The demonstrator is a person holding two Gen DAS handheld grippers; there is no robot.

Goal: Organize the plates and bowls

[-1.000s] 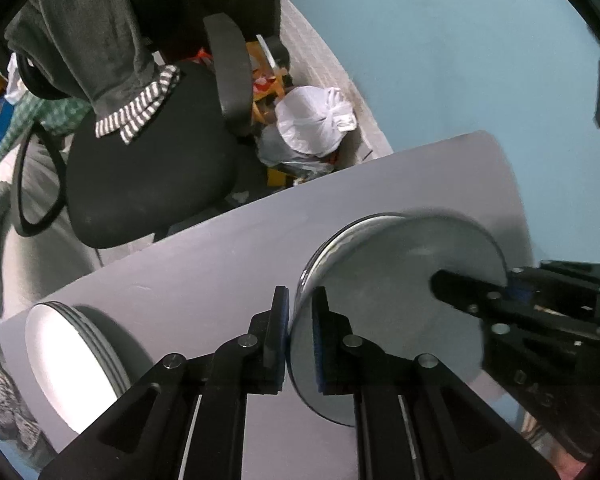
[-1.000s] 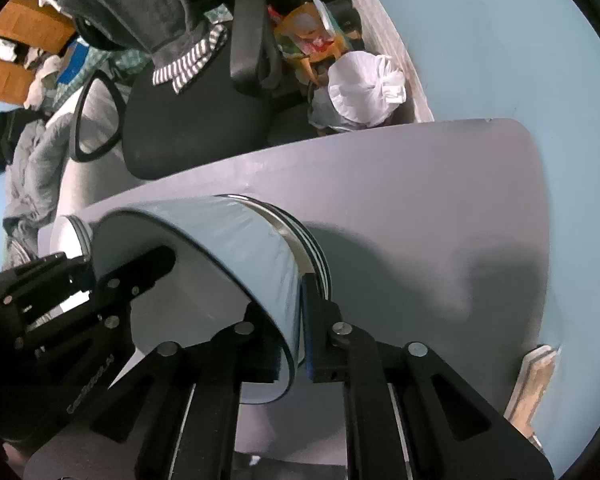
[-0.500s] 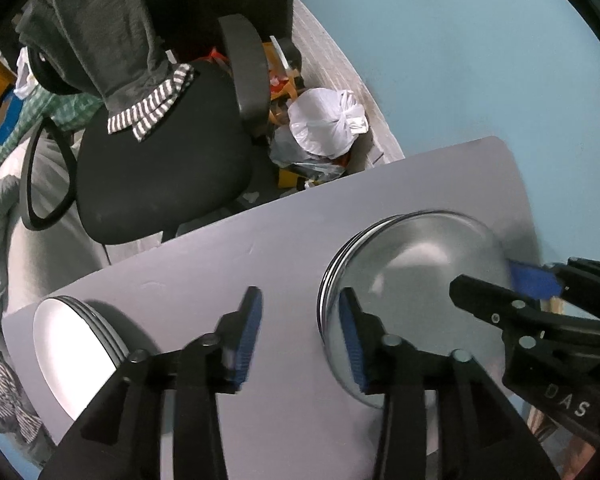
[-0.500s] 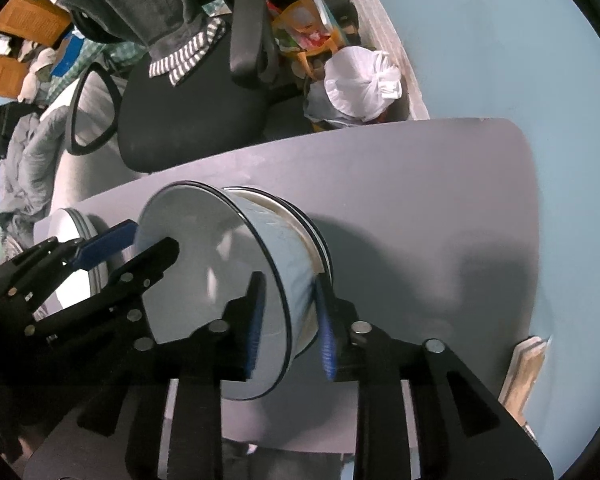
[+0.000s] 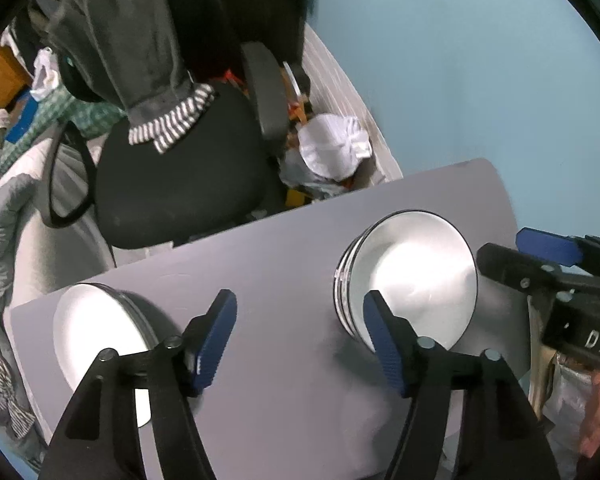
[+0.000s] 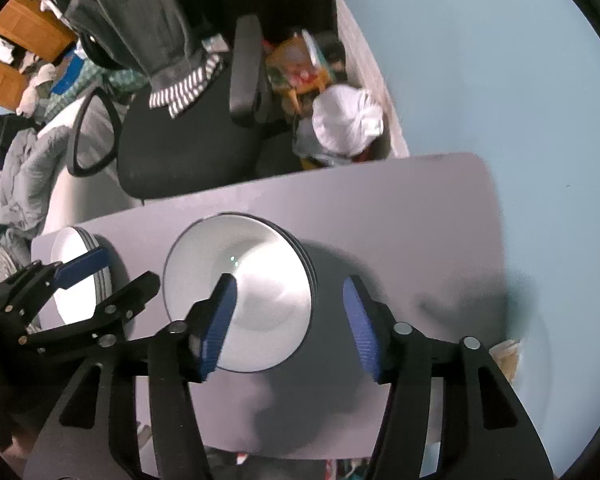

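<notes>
**Two stacks set, both grippers let go**

Left wrist view: two piles sit on the grey table (image 5: 284, 248). Taking the bowl stack (image 5: 410, 276) as the landmark, the plate stack (image 5: 100, 340) lies well apart to its left, near the table's left edge. The left gripper (image 5: 300, 340) hangs above the bare table just left of the bowl stack, fingers spread wide and empty, its right pad crossing the stack's near rim. The right gripper (image 5: 540, 252) pokes in from the right of the bowls, also spread. To finish this release well, I judge both should lift straight up and back, so no pad clips the top bowl's rim and skews the stack.

Right wrist view: the right gripper (image 6: 292, 320) is wide and empty, its left finger (image 6: 220, 320) over the bowl stack (image 6: 240, 288), its right finger over bare table. The plate stack (image 6: 78, 276) sits left of the bowls, behind the left gripper (image 6: 112, 272).

A second ago both grippers pinched the top bowl's rim, tilted; half a second ago they had begun parting. Now the bowl sits nested and level, untouched.
</notes>
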